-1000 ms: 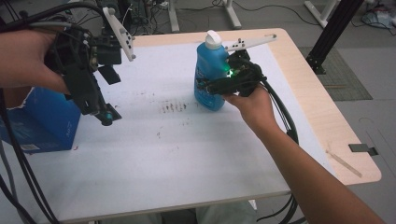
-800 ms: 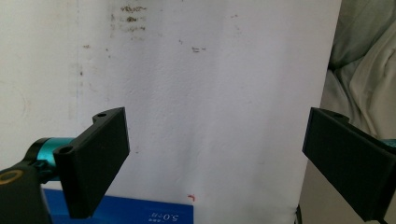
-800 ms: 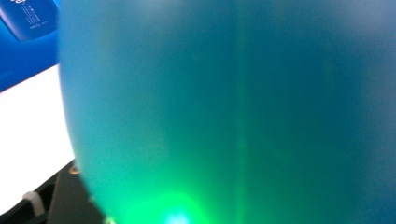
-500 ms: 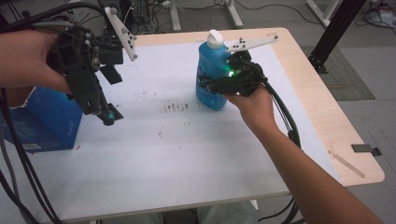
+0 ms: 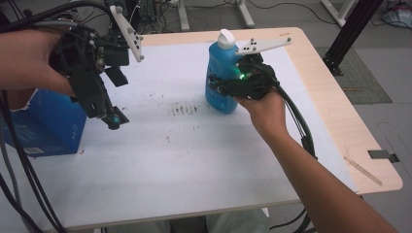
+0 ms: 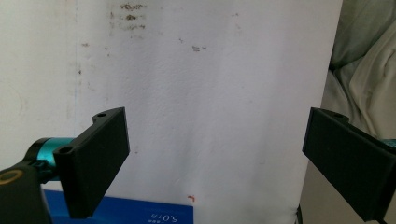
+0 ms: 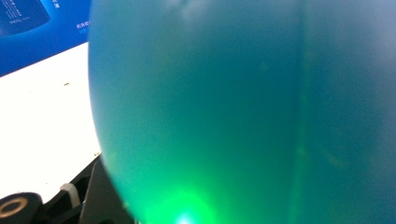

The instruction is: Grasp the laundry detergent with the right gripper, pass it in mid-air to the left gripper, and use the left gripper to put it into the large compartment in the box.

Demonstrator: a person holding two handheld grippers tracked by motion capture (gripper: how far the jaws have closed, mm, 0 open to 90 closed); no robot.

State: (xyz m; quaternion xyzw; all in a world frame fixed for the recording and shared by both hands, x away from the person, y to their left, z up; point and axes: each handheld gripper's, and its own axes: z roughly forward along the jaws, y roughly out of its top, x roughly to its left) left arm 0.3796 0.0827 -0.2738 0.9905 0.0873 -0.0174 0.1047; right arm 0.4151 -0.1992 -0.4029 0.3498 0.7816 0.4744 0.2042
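Note:
A blue liquid bottle (image 5: 219,73) with a white cap (image 5: 225,36) stands upright at the back middle of the white table top (image 5: 194,160). My right gripper (image 5: 228,88) is shut around its lower body from the right, a green light glowing on it. In the right gripper view the bottle (image 7: 233,112) presses right up against the camera. My left gripper (image 5: 111,116) hangs above the table's left part, pointing down. Its jaws stand wide open in the left gripper view (image 6: 215,158), with nothing between them but bare table.
A blue cardboard box (image 5: 43,124) stands at the table's left edge, just below and left of the left gripper; its corner also appears as blue box (image 6: 121,212). Dark smudges (image 5: 184,109) mark the table's middle. Cables trail from both grippers. A wooden border (image 5: 340,97) runs along the right side.

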